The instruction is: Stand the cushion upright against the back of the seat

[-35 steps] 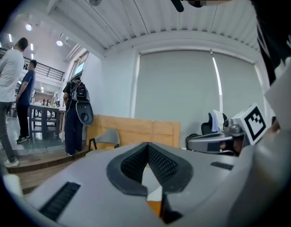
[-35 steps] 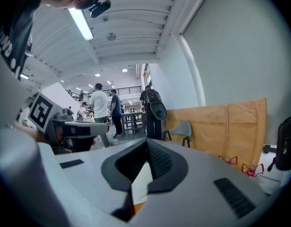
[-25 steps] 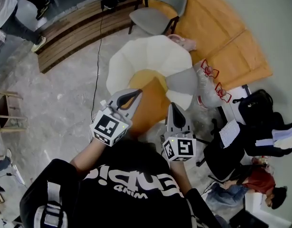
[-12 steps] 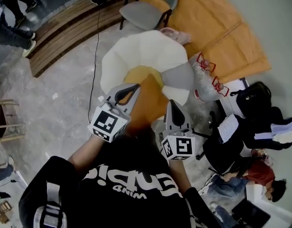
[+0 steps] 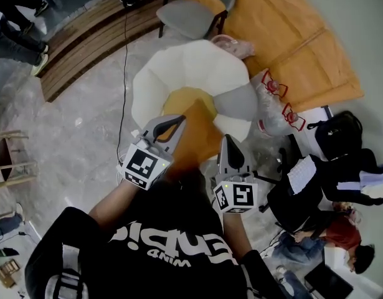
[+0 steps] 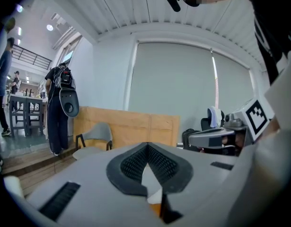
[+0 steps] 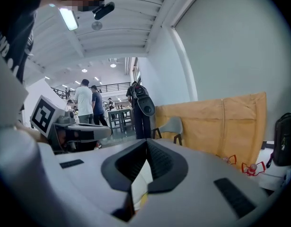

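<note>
Grey cushion [image 5: 236, 101]: one, lying at right side of cream armchair [image 5: 191, 67]. Two grippers, left gripper [image 5: 177, 121] and right gripper [image 5: 228, 139]: jaws clenched, empty, apart from cushion. Seat front hidden behind both.

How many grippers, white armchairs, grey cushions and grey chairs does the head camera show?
grippers: 2 (left gripper, right gripper)
white armchair: 1
grey cushion: 1
grey chair: 1
Total: 5

Black T-shirt [image 5: 166, 242] (white lettering), grey left gripper [image 5: 177, 121], grey right gripper [image 5: 227, 139], black-and-white marker cubes [image 5: 142, 166]
</note>
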{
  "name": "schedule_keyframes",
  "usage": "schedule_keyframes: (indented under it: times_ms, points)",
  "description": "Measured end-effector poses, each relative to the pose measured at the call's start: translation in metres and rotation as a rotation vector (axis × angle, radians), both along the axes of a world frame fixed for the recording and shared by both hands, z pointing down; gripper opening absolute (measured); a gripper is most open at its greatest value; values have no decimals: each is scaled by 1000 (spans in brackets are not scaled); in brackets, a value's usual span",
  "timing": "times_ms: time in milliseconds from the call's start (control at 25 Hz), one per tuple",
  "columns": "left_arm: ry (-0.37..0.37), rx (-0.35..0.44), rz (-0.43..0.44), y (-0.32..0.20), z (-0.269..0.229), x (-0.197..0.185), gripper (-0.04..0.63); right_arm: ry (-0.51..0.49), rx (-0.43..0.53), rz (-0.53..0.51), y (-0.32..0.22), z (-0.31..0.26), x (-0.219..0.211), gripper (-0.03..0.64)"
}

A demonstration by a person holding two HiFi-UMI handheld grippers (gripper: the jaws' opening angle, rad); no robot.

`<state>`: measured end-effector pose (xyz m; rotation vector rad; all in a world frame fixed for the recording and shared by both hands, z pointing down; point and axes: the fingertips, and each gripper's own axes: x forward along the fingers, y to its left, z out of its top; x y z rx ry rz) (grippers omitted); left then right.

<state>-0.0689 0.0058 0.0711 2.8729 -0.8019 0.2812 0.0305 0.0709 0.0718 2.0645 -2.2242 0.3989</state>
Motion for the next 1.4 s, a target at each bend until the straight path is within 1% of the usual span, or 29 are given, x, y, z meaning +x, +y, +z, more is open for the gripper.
schedule_keyframes:
  times_ms: [200,400,520,760,1080,1400]
  points:
    - [-32,-38,20,-10,25,18,5,-28,-38,21,-11,25,15,21]
    - [-70,-79,54,-21,60,35,5,-47,-93,46,-20,59,29,21]
    - [-86,-88,72,-32,84,45,5,-47,-110,59,-31,80,41,21]
    - [-131,-130,75,-40,130,42,5,-67,-165,81,-33,126,44,21]
    - [-211,-196,76,-50,217,47,6,-106,-266,109,-33,216,52,21]
    - [-272,-238,103,-46,313,68,6,-151,-345,153,-18,313,62,21]
